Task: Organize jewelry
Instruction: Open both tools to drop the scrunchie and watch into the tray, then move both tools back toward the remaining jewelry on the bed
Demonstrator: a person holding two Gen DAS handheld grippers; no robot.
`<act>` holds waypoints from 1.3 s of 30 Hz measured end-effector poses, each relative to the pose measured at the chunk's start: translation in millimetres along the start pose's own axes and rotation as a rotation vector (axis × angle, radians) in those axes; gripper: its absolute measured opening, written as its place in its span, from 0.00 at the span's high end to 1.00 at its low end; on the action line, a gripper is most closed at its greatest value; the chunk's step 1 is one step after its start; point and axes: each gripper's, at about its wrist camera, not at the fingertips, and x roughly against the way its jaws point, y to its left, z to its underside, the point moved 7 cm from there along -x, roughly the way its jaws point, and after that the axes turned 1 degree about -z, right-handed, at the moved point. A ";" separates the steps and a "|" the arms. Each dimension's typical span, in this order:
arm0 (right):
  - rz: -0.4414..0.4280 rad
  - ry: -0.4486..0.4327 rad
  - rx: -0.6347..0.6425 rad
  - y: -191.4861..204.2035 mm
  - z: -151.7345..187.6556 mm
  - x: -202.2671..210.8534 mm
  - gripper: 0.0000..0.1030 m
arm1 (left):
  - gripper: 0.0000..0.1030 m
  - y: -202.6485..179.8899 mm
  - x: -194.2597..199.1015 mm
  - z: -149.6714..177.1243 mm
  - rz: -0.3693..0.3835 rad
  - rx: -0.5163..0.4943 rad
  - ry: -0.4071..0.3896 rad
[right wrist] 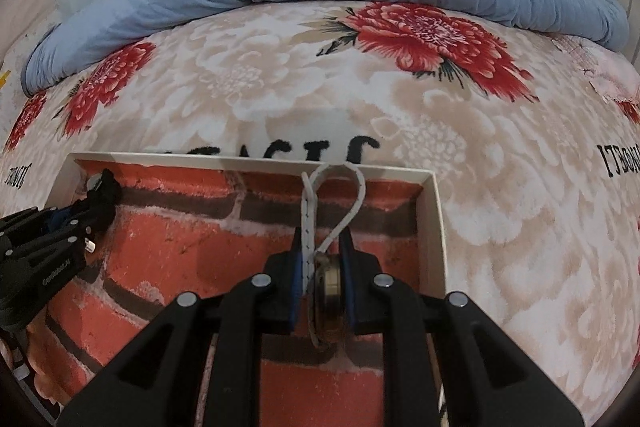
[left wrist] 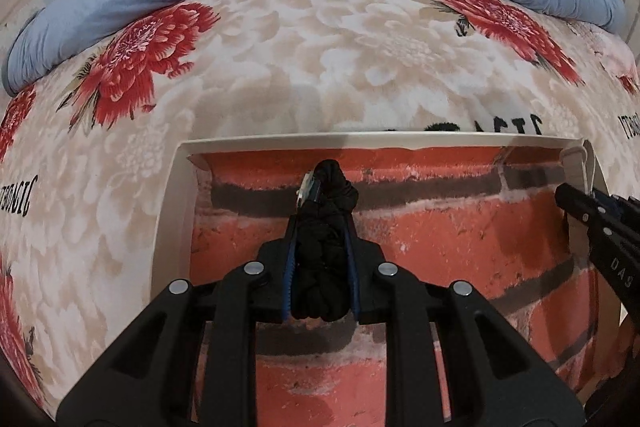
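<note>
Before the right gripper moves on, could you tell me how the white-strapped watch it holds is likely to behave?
The white strap will probably flop, since it loops loosely ahead of the right gripper. The round brass-coloured case, pinched between the pads, looks stiff and probably the heavier part. Its smooth rim may slip or pivot if the grip loosens.

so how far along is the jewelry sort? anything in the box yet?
Done: nothing visibly set down; the brick-lined box shows only bare lining in both views. In hand: the left gripper is shut on a black cord bundle and the right gripper on a white-strap watch, both held over the box. Left: place both pieces.
</note>
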 end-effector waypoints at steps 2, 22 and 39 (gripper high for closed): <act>-0.010 0.010 -0.002 -0.2 0.8 -2.8 0.83 | 0.80 -1.7 0.1 -0.3 -0.011 -0.010 -0.002; -0.011 0.036 0.003 -5.0 7.0 -5.2 0.63 | 0.61 2.8 1.1 0.1 -0.056 -0.011 0.009; -0.033 -0.091 -0.041 -10.4 40.2 84.7 0.23 | 0.07 37.6 99.2 28.6 -0.024 0.043 -0.143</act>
